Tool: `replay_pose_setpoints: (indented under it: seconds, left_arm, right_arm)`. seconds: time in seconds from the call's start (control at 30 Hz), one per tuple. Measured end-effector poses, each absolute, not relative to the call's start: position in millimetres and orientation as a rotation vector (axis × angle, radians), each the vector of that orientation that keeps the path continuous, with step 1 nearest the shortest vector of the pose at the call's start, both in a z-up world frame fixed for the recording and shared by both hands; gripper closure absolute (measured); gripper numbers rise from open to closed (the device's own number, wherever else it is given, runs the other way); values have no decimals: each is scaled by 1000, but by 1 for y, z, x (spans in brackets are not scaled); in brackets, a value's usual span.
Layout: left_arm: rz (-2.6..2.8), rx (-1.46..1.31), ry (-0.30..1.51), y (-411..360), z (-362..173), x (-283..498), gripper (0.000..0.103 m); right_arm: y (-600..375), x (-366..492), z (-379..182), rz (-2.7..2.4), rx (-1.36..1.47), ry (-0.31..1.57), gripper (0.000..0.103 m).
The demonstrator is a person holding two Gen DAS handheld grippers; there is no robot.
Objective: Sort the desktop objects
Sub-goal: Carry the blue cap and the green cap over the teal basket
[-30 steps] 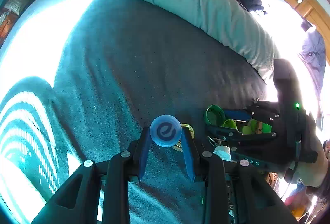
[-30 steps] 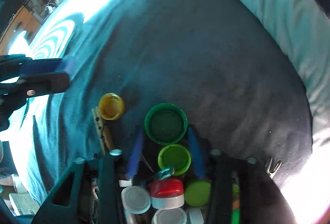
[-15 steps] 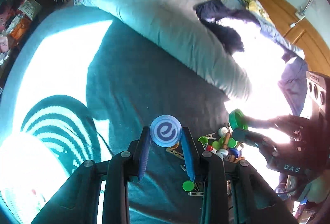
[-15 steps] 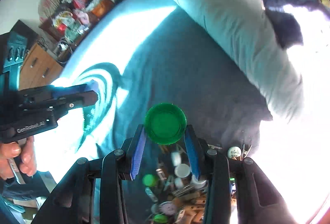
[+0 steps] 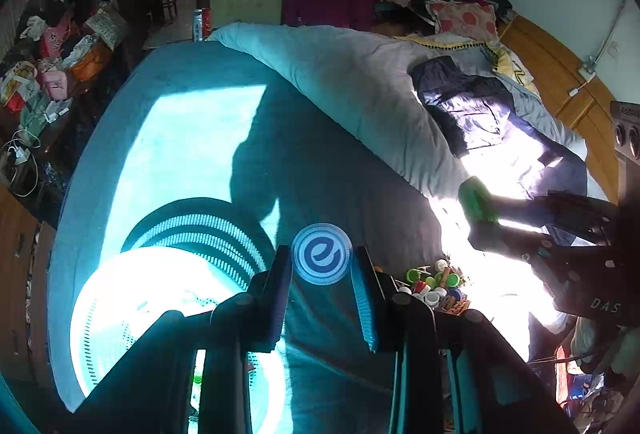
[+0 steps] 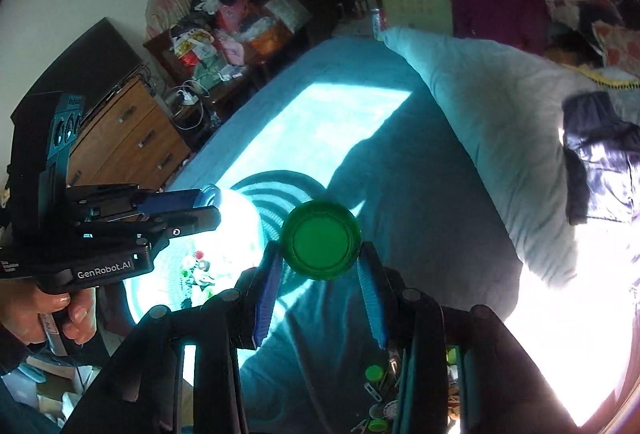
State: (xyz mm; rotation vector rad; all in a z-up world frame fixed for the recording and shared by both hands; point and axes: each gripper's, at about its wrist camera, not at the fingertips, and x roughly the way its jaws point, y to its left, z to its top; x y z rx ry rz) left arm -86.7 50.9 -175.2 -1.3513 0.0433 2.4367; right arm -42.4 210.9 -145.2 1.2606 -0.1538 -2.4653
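We hold the left hand-held gripper and right hand-held gripper aloft, angled downward, each clamped on something small.

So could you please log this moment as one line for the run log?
left claw: shut on blue cap | right claw: shut on green cap | both above bedspread | cap pile remains

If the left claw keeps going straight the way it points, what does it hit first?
Probably bare dark bedspread. The left claw, shut on the blue cap, points down between the white basket and the cap pile. Depth is unclear.
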Motion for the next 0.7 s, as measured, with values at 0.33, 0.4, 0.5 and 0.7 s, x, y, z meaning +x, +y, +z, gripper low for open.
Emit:
replay_pose_setpoints:
  seconds: [0.33, 0.4, 0.5, 0.7]
  left_arm:
    - [2554, -1380, -35, -41, -149, -79, 72]
    - [2569, -1395, -45, -55, -149, -78, 72]
    - [2581, -1410, -63, -74, -148, -76, 72]
    - [2575, -1449, -76, -99, -150, -70, 72]
  right_arm:
    - [106, -40, -99, -2331, 1170, -54, 66]
    - [90, -42, -97, -2307, 1167, -42, 66]
    - [71, -43, -94, -2274, 1168, -38, 66]
    - [48, -51, -100, -2210, 1215, -73, 66]
